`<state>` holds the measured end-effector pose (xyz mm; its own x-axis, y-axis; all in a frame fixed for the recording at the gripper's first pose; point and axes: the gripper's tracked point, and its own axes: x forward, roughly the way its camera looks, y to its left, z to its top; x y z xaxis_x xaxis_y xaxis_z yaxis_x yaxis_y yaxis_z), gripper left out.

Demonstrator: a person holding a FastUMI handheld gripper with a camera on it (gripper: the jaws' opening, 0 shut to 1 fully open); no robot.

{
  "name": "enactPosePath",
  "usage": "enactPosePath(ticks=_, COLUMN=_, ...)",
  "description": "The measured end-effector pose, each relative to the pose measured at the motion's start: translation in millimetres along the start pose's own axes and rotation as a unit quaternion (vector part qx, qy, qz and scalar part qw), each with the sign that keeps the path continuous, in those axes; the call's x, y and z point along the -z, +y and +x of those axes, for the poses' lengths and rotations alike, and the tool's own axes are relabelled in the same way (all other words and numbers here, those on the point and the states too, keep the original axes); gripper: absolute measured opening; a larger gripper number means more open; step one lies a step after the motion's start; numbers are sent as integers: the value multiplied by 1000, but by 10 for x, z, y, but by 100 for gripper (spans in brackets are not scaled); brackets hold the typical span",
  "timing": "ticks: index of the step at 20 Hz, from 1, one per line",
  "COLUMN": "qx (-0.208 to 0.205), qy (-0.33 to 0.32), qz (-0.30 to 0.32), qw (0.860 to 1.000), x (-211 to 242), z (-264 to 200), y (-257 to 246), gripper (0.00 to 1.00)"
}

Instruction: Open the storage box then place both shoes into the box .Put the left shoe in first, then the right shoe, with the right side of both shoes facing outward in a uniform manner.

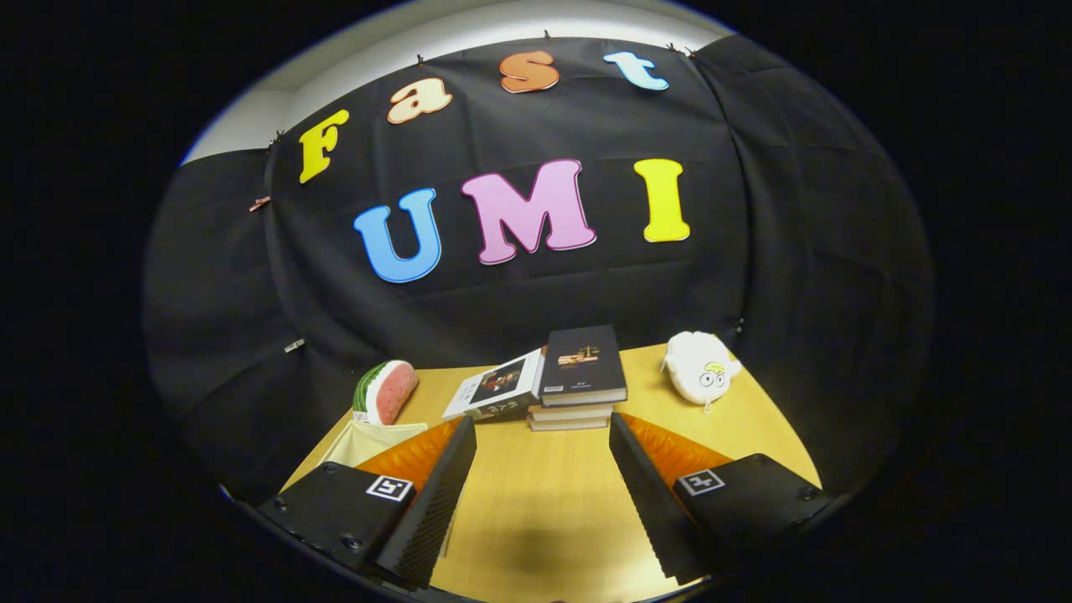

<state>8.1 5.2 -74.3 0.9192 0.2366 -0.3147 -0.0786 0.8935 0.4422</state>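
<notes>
Nearest of all, the gripper [543, 435] hangs over the wooden table [544, 502], its two fingers spread wide with nothing between them but bare tabletop. Neither finger touches any object.

Taking the stack of books [579, 377] as the landmark: it sits just beyond the fingertips, roughly on the line that runs between them, and its top book is a dark hardcover lying flat. Leaning against the left side of that stack is a paperback with a white cover [496, 387], tilted with one edge raised on the stack. Farther left of the stack, near the table's far left corner, a watermelon-slice plush toy [385, 391] stands on its edge. In front of the watermelon and left of the stack, partly hidden behind the left finger, a pale cream fabric piece [368, 440] shows a folded rim; whether it belongs to the storage box cannot be told. Right of the stack, well apart from it, a white plush toy with cartoon eyes [700, 367] rests near the table's far right edge. Behind the stack the booth's black cloth wall [209, 293] rises.
</notes>
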Motion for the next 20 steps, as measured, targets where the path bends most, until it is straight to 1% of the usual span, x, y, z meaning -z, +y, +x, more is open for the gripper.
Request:
enactPosePath(ticks=6, qx=11, qy=-53, qz=-26, qw=998, x=-388, z=-280, y=-526, gripper=98)
enactPosePath(ticks=12, qx=0, qy=-110, qz=-76, qw=991, x=-681, z=-577, y=-739, gripper=98)
enactPosePath(ticks=16, qx=-21, qy=-128, qz=-84, qw=988, x=-705, z=-666, y=-768, gripper=98)
enactPosePath(ticks=20, qx=-29, qy=-128, qz=-76, qw=988, x=-691, z=-652, y=-874, gripper=99)
